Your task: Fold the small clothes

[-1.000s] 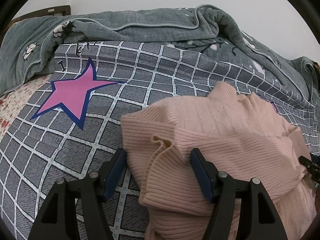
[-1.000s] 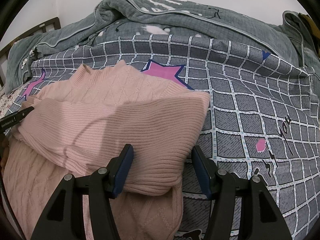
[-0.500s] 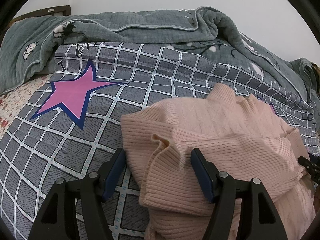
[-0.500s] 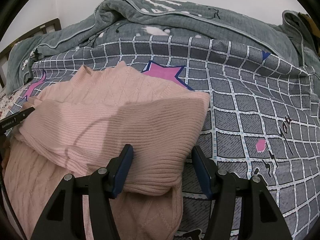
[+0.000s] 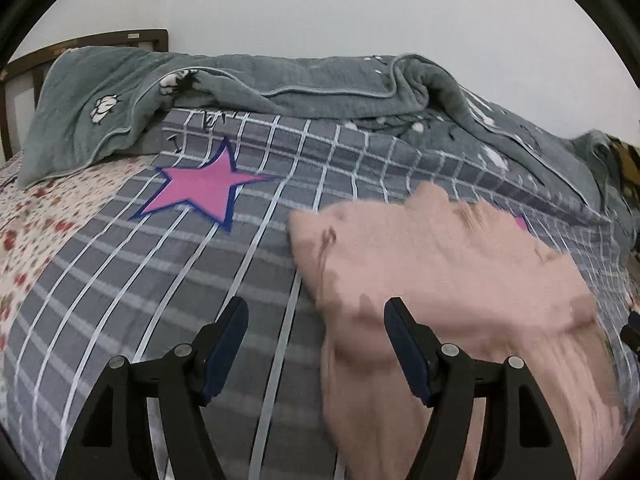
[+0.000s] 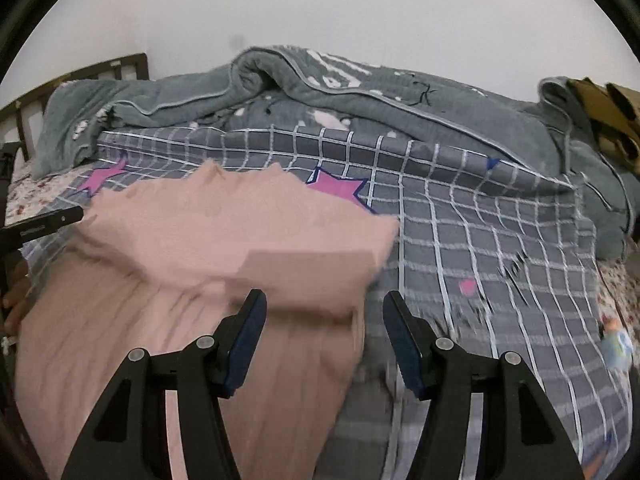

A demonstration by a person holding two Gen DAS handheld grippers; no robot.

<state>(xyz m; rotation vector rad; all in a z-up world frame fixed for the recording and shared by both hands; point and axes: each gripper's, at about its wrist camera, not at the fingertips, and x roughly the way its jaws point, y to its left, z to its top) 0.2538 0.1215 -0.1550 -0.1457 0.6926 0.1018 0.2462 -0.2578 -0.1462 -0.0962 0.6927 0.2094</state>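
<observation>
A pink knit sweater [image 5: 440, 280] lies folded over on itself on the grey checked bedspread [image 5: 120, 300]. In the right wrist view the sweater [image 6: 224, 240] fills the left and middle. My left gripper [image 5: 316, 320] is open and empty, above the sweater's left edge, with bedspread showing between its fingers. My right gripper [image 6: 324, 312] is open and empty, above the sweater's right edge. Both views are blurred by motion. The left gripper's body [image 6: 40, 228] shows at the far left of the right wrist view.
A rumpled grey-green blanket [image 5: 300, 84] lies along the back of the bed against the white wall. A pink star [image 5: 204, 188] is printed on the bedspread. A floral sheet [image 5: 36, 220] shows at the left, and a dark wooden headboard [image 5: 80, 40] behind it.
Both grippers have pulled back and up from the sweater. The fold that sat between each gripper's fingers now lies free on the bed. The left gripper has shifted left.
</observation>
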